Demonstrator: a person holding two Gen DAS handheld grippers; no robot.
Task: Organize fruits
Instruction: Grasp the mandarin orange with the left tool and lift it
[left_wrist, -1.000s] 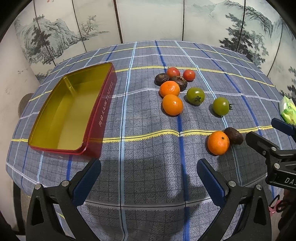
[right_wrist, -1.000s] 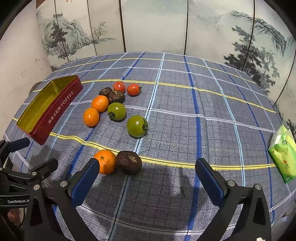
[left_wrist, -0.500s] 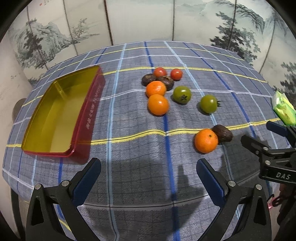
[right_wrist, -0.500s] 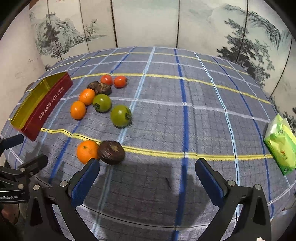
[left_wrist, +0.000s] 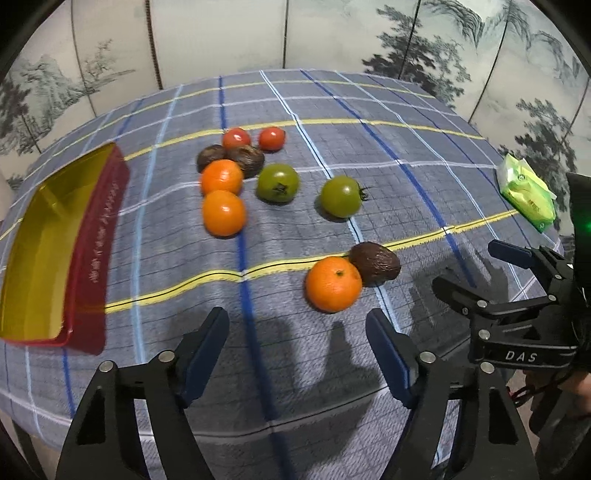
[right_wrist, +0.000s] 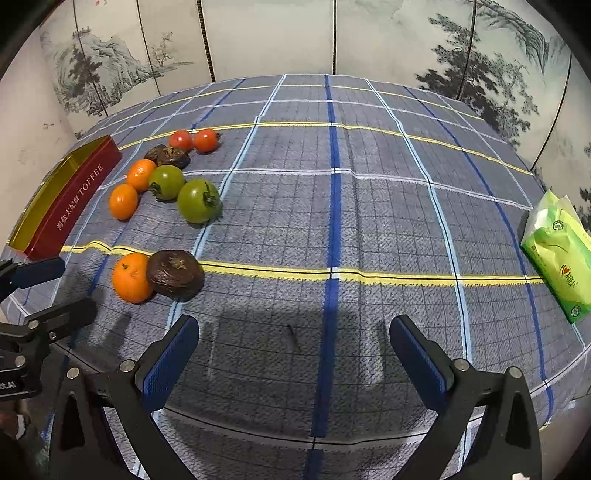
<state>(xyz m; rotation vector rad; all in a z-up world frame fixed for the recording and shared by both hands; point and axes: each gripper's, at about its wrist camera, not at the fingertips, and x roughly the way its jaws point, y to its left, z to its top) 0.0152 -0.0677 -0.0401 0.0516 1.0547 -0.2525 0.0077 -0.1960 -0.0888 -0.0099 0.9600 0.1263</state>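
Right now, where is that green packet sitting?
The green packet lies at the right edge of the table in the right wrist view, far from the fruit, which is all on the left side near the red tin.

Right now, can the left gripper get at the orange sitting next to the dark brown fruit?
Probably yes. The orange lies just ahead of the left gripper, whose jaws have just been closing with nothing between them. The cloth between them is bare. The dark brown fruit touches its far right side and could crowd one finger.
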